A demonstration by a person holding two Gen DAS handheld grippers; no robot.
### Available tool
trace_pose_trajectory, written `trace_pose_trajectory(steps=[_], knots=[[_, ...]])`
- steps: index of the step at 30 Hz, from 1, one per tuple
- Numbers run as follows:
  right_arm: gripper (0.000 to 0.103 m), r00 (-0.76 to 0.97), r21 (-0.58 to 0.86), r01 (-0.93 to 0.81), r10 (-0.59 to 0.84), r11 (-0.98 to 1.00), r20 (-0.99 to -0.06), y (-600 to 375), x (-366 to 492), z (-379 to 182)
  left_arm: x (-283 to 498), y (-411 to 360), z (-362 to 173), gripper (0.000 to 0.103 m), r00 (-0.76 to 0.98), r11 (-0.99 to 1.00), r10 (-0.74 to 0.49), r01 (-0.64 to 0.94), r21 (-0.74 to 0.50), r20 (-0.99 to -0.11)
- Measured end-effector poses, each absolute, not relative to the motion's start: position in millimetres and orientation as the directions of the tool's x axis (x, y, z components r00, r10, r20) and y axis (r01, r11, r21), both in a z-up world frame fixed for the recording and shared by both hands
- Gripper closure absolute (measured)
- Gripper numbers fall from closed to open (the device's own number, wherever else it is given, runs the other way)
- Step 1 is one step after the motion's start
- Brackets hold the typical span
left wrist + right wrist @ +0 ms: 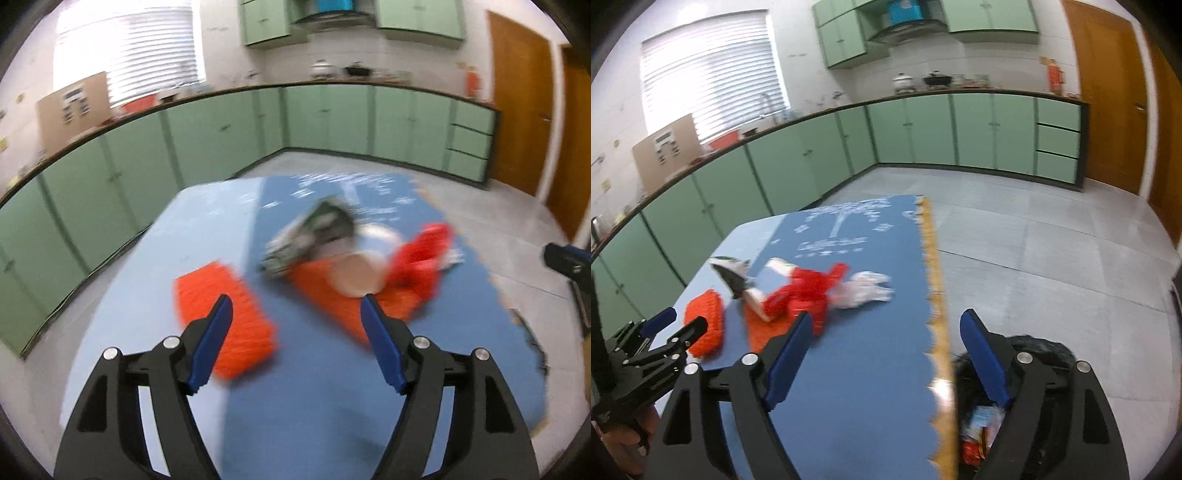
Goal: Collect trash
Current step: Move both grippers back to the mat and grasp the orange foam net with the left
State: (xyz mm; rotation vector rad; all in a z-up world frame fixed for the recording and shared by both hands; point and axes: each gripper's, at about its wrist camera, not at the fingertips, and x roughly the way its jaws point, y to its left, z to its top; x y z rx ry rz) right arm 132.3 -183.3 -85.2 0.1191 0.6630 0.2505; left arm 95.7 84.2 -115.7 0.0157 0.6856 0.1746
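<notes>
A pile of trash lies on the blue tablecloth: a green-and-white wrapper, a pale paper cup, a red crumpled wrapper and an orange mat. My left gripper is open and empty, above the table just short of the pile. My right gripper is open and empty, over the table's right edge. The red wrapper and white crumpled paper lie ahead of it. A black trash bag with trash inside sits below it on the floor.
A second orange mat lies left of the pile. The left gripper shows in the right wrist view. Green cabinets line the far walls. A wooden door stands at the right. Grey tiled floor lies right of the table.
</notes>
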Motion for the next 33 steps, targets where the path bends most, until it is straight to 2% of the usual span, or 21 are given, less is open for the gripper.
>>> trace_pose_trajectory(steps=[8,17,23,24,26,28,29,31,33], knots=[[0.024,0.714,0.174,-0.316,0.354,0.933,-0.604,-113.5,140.4,-104.6,99.7,124.7,-136.8,0.028,0.717,0.971,0.217,-0.229,0.071,-0.662],[0.025,0.697,0.149,-0.349,0.362,0.925,-0.619,-85.7,147.3,-112.6,122.8,140.2,-159.2,0.023,0.669,0.968,0.211,-0.247,0.055,-0.713],[0.031,0.653,0.145,-0.38,0.376,0.913,-0.658,-69.8,150.8,-127.6,135.6,148.8,-172.3,0.022,0.632,0.965,0.211,-0.256,0.056,-0.746],[0.032,0.647,0.145,-0.384,0.377,0.912,-0.663,-67.9,151.4,-129.9,134.8,149.7,-173.9,0.024,0.627,0.965,0.207,-0.257,0.051,-0.751],[0.034,0.636,0.142,-0.389,0.376,0.91,-0.674,-64.3,152.9,-134.7,135.1,156.3,-177.1,0.033,0.626,0.967,0.174,-0.256,0.011,-0.76],[0.035,0.629,0.14,-0.39,0.375,0.91,-0.681,-61.8,153.9,-137.6,135.7,161.9,-176.3,0.056,0.629,0.965,0.181,-0.263,0.013,-0.756],[0.035,0.629,0.14,-0.391,0.375,0.91,-0.681,-61.3,154.2,-137.7,136.2,163.1,-175.6,0.061,0.63,0.966,0.183,-0.258,0.019,-0.754],[0.035,0.639,0.138,-0.397,0.381,0.907,-0.668,-60.2,154.0,-133.2,136.6,168.0,-174.7,0.079,0.635,0.968,0.162,-0.252,-0.004,-0.755],[0.035,0.649,0.133,-0.406,0.387,0.904,-0.654,-57.5,155.3,-127.6,138.2,173.4,-173.6,0.087,0.634,0.966,0.14,-0.255,-0.035,-0.76]])
